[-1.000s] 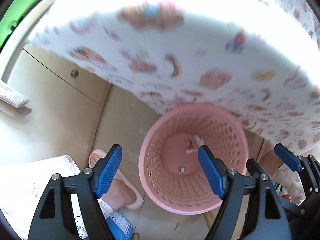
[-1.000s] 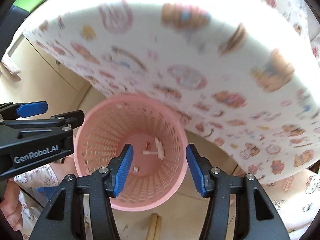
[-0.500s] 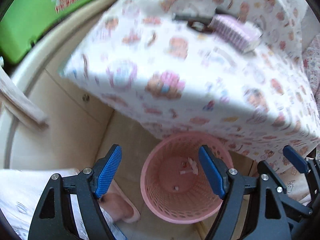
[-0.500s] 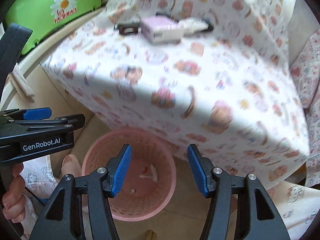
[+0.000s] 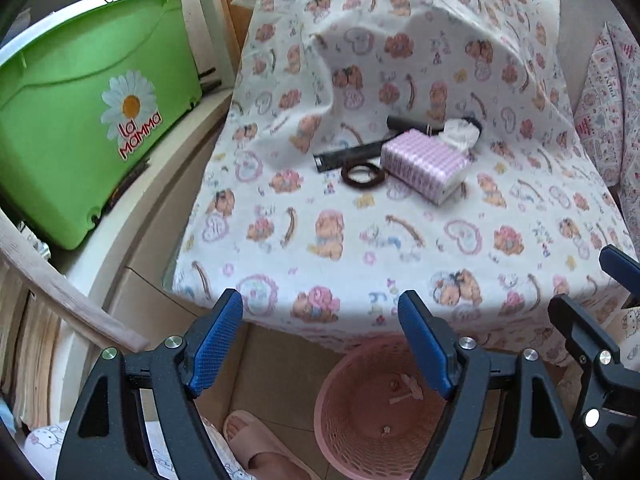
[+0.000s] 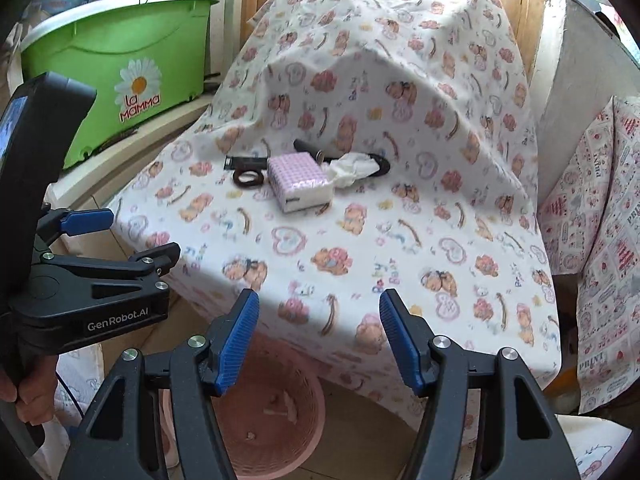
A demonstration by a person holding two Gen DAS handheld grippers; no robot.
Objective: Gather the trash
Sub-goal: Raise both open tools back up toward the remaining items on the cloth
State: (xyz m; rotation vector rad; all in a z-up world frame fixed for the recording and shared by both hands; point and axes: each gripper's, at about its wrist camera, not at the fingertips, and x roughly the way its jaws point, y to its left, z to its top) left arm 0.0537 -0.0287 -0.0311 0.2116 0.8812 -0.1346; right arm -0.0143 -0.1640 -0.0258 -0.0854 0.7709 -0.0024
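On the cloth-covered desk (image 5: 360,240) a tissue pack (image 5: 424,164) lies with a hair tie (image 5: 363,174) just left of it and a crumpled tissue (image 5: 460,132) behind, perhaps touching. The basket (image 5: 360,452) stands on the floor below the desk's front edge, scraps (image 5: 404,392) inside it. A tub (image 5: 80,120) sits left on a ledge.

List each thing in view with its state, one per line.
left gripper: jaws opening, nothing between them
right gripper: jaws opening, nothing between them
pink basket: upright on the floor, a few scraps inside
tissue pack: lying on the cloth
crumpled tissue: beside the pack
hair tie: lying flat
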